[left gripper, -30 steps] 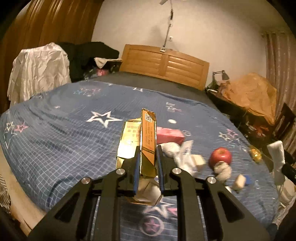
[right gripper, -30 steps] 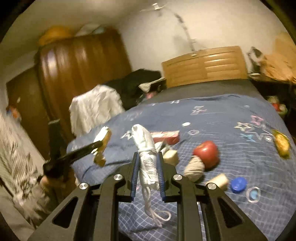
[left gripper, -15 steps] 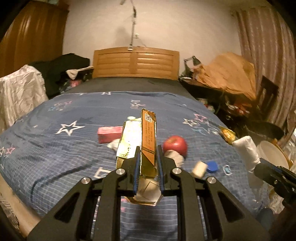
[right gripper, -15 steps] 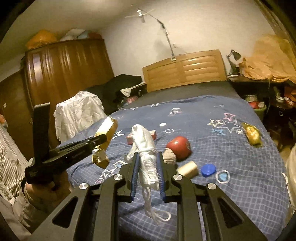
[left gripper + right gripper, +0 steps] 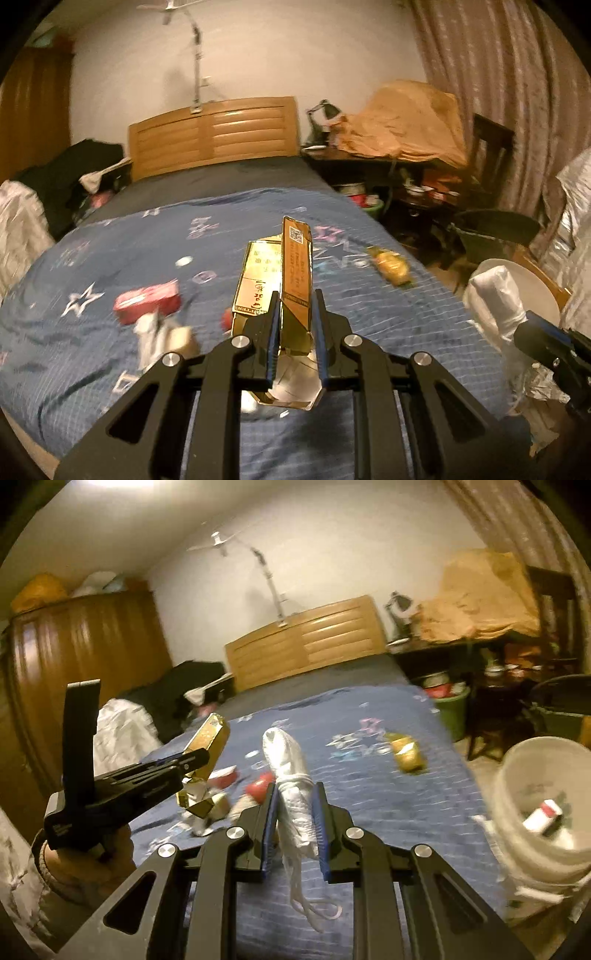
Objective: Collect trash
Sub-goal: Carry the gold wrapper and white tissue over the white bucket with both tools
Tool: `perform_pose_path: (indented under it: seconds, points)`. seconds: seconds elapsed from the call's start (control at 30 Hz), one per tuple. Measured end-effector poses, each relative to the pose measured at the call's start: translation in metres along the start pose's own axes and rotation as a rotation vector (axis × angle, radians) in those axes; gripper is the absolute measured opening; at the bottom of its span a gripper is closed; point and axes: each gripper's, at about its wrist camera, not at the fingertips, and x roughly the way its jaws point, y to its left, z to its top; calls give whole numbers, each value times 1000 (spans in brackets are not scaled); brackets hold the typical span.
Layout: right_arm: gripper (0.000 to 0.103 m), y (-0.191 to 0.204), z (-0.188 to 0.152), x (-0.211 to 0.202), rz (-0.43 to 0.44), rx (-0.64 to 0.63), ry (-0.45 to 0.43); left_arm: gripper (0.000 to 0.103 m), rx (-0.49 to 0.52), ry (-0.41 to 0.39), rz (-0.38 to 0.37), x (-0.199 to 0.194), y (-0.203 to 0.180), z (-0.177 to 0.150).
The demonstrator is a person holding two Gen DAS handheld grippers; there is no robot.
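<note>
My left gripper (image 5: 295, 306) is shut on a flattened gold carton (image 5: 291, 273) and holds it above the blue star-print bed (image 5: 129, 251). It also shows in the right wrist view (image 5: 192, 760) with the carton (image 5: 207, 738). My right gripper (image 5: 295, 797) is shut on a rolled white bag (image 5: 291, 771) with dangling strings; the bag also shows in the left wrist view (image 5: 495, 299). A white bucket (image 5: 524, 775) with trash inside stands on the floor at the right. A red box (image 5: 147, 301), an apple (image 5: 258, 788) and a yellow wrapper (image 5: 391, 264) lie on the bed.
A wooden headboard (image 5: 214, 136) is at the far end. A cluttered dark desk (image 5: 406, 177) and chair (image 5: 491, 229) stand right of the bed. A wardrobe (image 5: 81, 653) and clothes piles (image 5: 122, 731) are on the left. A green bin (image 5: 452, 709) sits by the desk.
Both grippers have swung to the right with their loads. The white bucket has come into the right wrist view. The bed items have shifted left in both views.
</note>
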Motion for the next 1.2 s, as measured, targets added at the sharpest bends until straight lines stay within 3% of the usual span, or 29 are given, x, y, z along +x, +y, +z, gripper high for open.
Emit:
perform_pose_path:
  seconds: [0.53,0.77,1.2]
  points:
    - [20,-157,44,-78,-360,44,-95,15,221,-11,-195,53,-160,36]
    - [20,-212,50,-105,-448,63,-102,15,284,-10,-269,69,-222,41]
    - [21,-275,52,-114,-540,102,-67,15,359,33,-364,98,-296,37]
